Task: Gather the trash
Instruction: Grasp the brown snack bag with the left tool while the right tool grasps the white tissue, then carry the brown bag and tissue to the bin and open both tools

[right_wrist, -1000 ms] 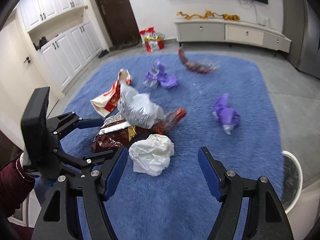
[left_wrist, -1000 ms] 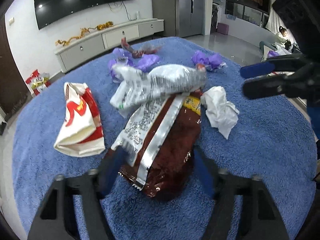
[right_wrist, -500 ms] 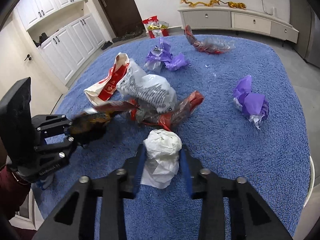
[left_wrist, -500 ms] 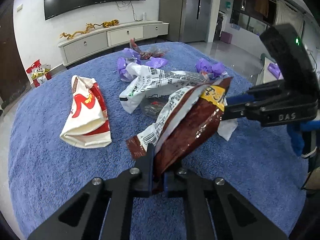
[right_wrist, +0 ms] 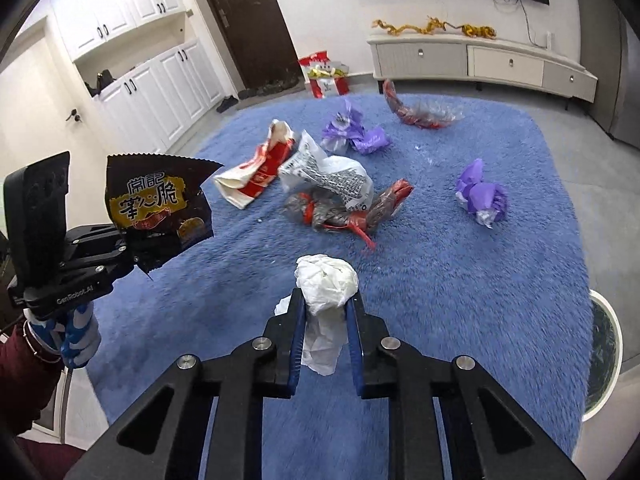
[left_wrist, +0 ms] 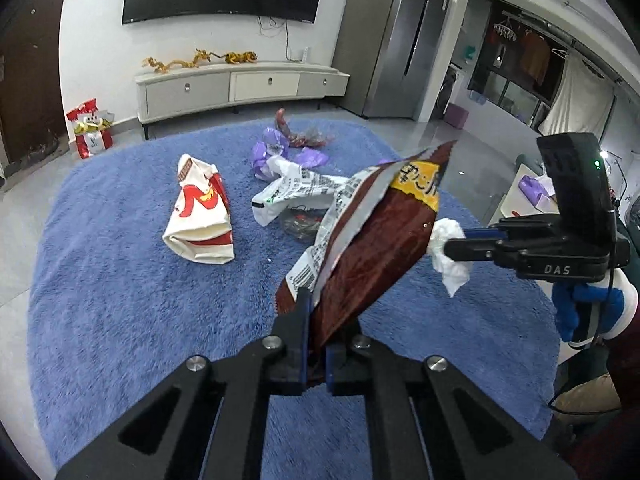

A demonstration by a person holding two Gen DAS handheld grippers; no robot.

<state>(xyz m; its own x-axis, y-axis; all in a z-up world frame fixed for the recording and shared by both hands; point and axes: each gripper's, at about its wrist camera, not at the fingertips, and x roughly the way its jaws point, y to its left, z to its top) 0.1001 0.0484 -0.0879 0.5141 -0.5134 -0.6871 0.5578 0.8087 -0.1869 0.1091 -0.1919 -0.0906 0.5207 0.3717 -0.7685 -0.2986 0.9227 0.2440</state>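
Observation:
My left gripper (left_wrist: 316,304) is shut on the lower end of a brown snack bag (left_wrist: 372,256), which hangs tilted above the blue rug (left_wrist: 120,300). The right wrist view shows that bag (right_wrist: 156,204) at the left, in the left gripper (right_wrist: 140,256). My right gripper (right_wrist: 326,300) has a crumpled white tissue (right_wrist: 326,278) between its pads; the jaws are closing and press on it. The tissue (left_wrist: 450,268) is lifted off the rug, in the right gripper (left_wrist: 448,246).
On the rug lie a red-and-white paper bag (right_wrist: 256,172), a white printed wrapper (right_wrist: 328,176) over a red-and-clear wrapper (right_wrist: 348,212), two purple wads (right_wrist: 480,196) (right_wrist: 352,134) and another red wrapper (right_wrist: 416,114). A round white bin (right_wrist: 604,348) stands at the rug's right edge.
Both grippers went from open to shut, the left on the brown bag and the right on the tissue. Both pieces rose off the rug; the left hand moved up and away from the pile.

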